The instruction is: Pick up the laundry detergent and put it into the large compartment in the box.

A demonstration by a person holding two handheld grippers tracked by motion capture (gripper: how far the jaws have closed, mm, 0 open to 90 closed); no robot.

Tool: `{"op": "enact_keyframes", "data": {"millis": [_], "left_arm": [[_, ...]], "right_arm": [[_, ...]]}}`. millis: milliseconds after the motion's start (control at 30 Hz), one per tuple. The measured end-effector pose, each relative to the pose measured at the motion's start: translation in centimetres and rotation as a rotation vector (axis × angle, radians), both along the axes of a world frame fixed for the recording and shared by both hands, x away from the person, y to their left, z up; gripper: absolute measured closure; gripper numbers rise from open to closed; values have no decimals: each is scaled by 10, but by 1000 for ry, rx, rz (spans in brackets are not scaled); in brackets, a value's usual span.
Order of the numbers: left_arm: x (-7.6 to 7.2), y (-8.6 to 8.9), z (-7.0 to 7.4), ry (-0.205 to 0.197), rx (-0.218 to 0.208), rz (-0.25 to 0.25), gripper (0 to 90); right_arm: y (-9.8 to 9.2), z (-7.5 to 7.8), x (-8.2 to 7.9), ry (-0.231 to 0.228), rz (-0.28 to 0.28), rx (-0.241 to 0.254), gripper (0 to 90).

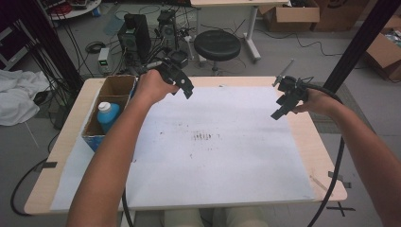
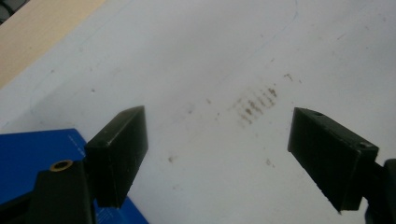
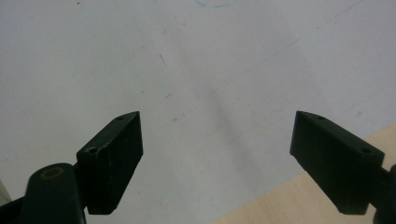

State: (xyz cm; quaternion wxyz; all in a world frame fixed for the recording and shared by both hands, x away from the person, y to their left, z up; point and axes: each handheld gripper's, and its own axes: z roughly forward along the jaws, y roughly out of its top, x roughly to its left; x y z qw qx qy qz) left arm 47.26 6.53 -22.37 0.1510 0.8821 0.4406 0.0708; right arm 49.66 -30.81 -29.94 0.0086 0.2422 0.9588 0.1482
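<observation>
Above the pale wooden worktop, covered by a large white paper sheet, two hand-held black grippers hover clear of the surface. Left gripper: at about 11 o'clock of the sheet, jaws spread wide with nothing between them; in its own view it looks down on a cluster of brown smudges near the sheet's centre. Right gripper: at about 2 o'clock, jaws likewise spread and empty; its own view shows bare sheet and a corner of wood at 5 o'clock. At 9 o'clock, on the worktop's left edge, an open brown cardboard box with a blue front holds a blue plastic bottle with a white cap.
</observation>
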Motion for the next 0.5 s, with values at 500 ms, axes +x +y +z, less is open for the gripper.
{"op": "enact_keyframes", "data": {"millis": [500], "left_arm": [[9,-14,-12,7,-15,-38,215]], "right_arm": [[-5,0,0,0,-5,-1,170]]}}
